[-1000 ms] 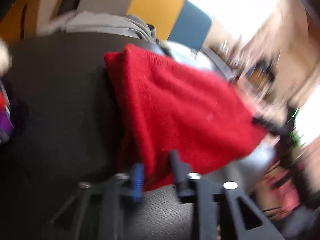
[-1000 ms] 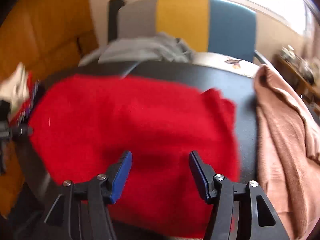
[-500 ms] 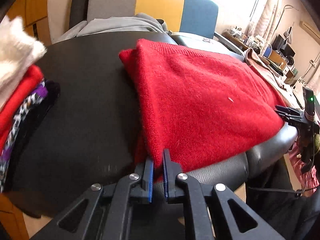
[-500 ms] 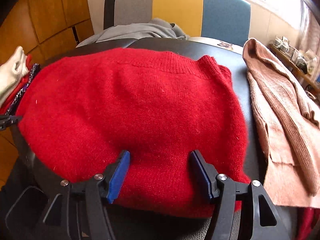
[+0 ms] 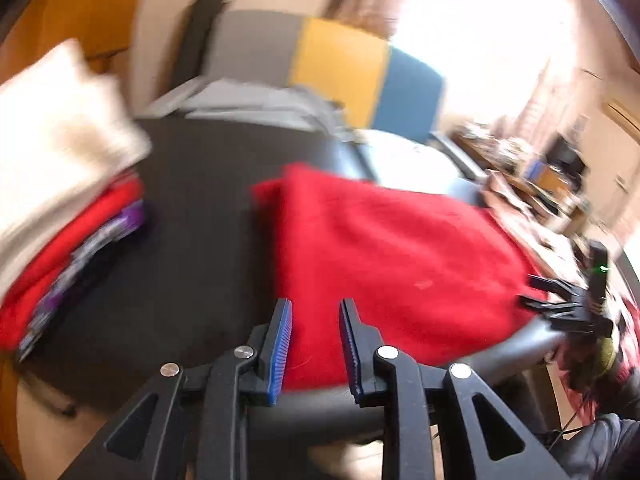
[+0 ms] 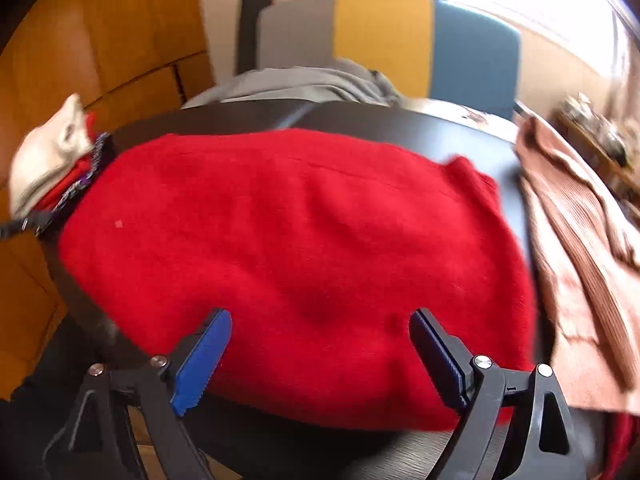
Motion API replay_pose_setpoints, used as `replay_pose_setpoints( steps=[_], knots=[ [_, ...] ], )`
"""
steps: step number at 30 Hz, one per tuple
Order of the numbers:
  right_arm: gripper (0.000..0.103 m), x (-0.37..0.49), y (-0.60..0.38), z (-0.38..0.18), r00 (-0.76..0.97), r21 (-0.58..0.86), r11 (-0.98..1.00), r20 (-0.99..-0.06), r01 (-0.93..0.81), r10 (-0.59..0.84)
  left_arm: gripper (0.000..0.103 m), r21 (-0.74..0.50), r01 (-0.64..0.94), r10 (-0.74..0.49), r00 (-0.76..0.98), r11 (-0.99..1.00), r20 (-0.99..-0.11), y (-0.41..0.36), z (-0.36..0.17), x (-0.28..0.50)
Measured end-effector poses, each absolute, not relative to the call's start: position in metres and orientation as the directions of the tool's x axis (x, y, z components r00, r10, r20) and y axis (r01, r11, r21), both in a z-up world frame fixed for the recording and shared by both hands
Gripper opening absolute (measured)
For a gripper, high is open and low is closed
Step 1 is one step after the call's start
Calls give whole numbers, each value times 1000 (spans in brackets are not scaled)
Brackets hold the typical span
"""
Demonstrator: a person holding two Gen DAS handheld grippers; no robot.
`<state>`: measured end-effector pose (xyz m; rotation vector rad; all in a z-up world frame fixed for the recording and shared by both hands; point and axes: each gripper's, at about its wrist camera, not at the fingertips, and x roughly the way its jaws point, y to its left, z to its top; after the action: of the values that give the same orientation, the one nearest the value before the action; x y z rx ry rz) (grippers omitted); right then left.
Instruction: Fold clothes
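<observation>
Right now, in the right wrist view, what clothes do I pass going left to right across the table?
Stack of folded clothes with a cream top → red sweater → brown ribbed knit.

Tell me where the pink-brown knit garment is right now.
In the right wrist view the pink-brown knit garment lies on the right side of the dark table, just right of the red sweater.

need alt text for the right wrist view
A folded red sweater lies across a dark table, with the open right gripper poised at its near edge. A brown ribbed knit lies to its right, a stack of folded clothes sits far left, and a grey, yellow and blue chair stands behind.
</observation>
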<state>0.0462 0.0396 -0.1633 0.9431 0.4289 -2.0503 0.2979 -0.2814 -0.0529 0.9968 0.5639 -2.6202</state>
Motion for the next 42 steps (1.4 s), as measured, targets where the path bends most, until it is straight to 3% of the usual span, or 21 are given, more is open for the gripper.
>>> replay_pose_setpoints(
  steps=[13,18,24,31,36,42],
  knots=[
    [103,68,36,-181,-283,96,-543,-771,834,-571,19,-129,378,-118,-564,-917,-817,-283,-104,283],
    [103,70,47,-179,-214,181,-508,-752,842,-623,23,-124,372,-127,-582,-920,-803,-269,-83,266],
    [103,16,136,-135,-187,378,-517,-640,768,-745,27,-204,147,43,-702,-968,-711,-226,-47,212],
    [103,-50,179,-155,-12,534,-449,-634,716,-773,27,-181,-197,266,-649,-964,-713,-133,-57,117],
    [103,-77,166,-172,173,646,-329,-587,689,-791,27,-166,-314,328,-584,-935,-743,-99,-70,71],
    [103,-78,147,-182,374,728,-198,-542,657,-753,28,-149,-331,322,-564,-932,-761,-84,-81,40]
  ],
)
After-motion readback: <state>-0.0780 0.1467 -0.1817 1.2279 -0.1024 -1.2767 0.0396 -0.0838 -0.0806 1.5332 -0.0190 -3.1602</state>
